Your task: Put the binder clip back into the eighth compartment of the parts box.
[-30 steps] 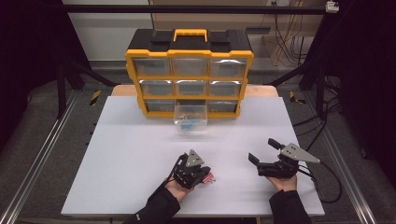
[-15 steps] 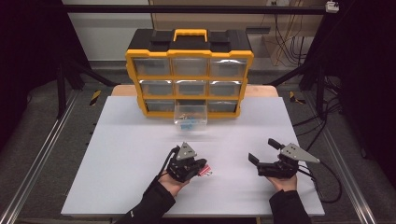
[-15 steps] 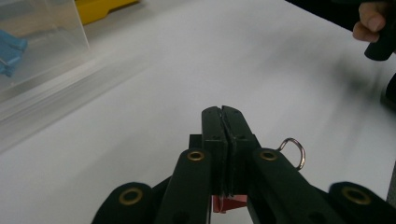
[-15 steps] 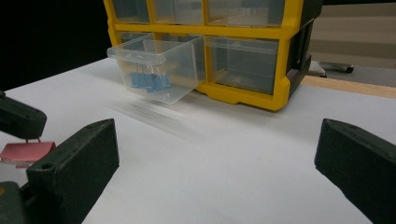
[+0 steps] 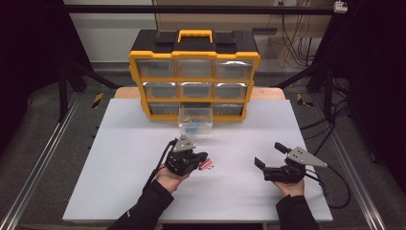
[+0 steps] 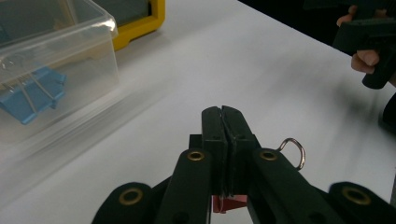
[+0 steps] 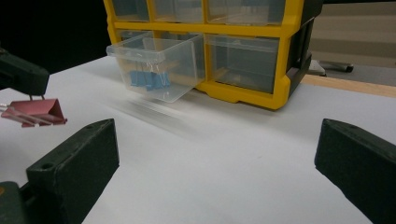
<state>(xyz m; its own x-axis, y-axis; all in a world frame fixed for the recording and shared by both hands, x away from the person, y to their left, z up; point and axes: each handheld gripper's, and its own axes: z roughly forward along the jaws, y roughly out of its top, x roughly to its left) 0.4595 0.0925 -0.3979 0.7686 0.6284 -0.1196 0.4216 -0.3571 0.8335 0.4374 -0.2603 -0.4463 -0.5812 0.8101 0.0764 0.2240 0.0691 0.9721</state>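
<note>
The left gripper (image 5: 203,160), below centre of the high view, is clenched on a red binder clip (image 5: 207,165), one wire loop (image 6: 294,151) poking out beside the jaws. The pulled-out clear drawer (image 5: 195,120), holding blue binder clips (image 6: 30,95), lies straight up-frame from it, long side across the frame, with bare white table (image 5: 124,158) between. The right gripper (image 5: 268,155), lower right, stands released and farther from the yellow organizer (image 5: 194,57).

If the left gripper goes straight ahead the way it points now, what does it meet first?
Probably nothing: the left gripper, shut on a red binder clip, points past the clear drawer over bare table. Depth is uncertain.
</note>
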